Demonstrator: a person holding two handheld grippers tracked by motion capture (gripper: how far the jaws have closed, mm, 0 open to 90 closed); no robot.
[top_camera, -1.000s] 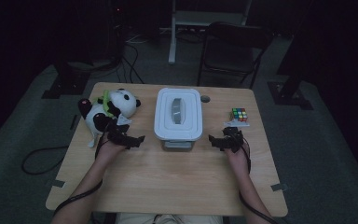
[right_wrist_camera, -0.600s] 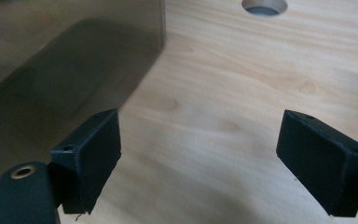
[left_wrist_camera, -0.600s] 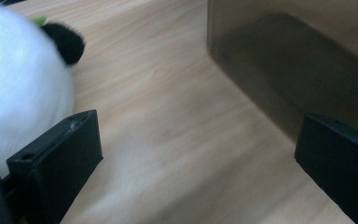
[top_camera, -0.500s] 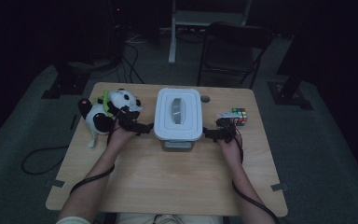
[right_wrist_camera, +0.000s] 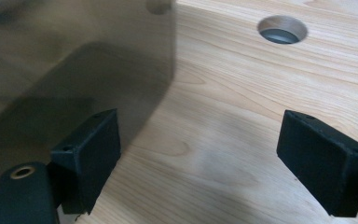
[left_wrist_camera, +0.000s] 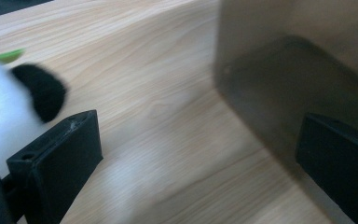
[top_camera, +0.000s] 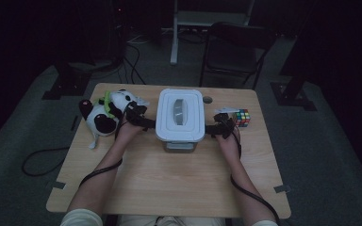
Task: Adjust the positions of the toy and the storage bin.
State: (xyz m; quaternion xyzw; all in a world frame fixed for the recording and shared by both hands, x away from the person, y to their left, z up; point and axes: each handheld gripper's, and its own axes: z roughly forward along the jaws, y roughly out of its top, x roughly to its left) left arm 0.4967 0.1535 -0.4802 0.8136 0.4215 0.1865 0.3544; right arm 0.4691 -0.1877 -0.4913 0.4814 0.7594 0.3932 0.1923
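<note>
Both hands have moved in from the table's near side since the earlier frames, and the left gripper (top_camera: 143, 123) and right gripper (top_camera: 215, 128) now flank the white lidded box (top_camera: 180, 115) at its two long sides. In the left gripper view the fingers (left_wrist_camera: 56, 163) are spread wide with nothing between them, one beside the box's translucent wall (left_wrist_camera: 279, 84); the right gripper's fingers (right_wrist_camera: 86, 154) are just as wide, one close against the other wall (right_wrist_camera: 74, 70). Whether either finger touches the wall I cannot tell. The box sits upright at the middle of the table (top_camera: 169, 183), lid on. A plush panda (top_camera: 106, 113) lies just beside the left hand, and a colour cube (top_camera: 242, 117) near the right. By my reading the approach is done; the grip on the box, and any lift or lid removal, is still ahead.
</note>
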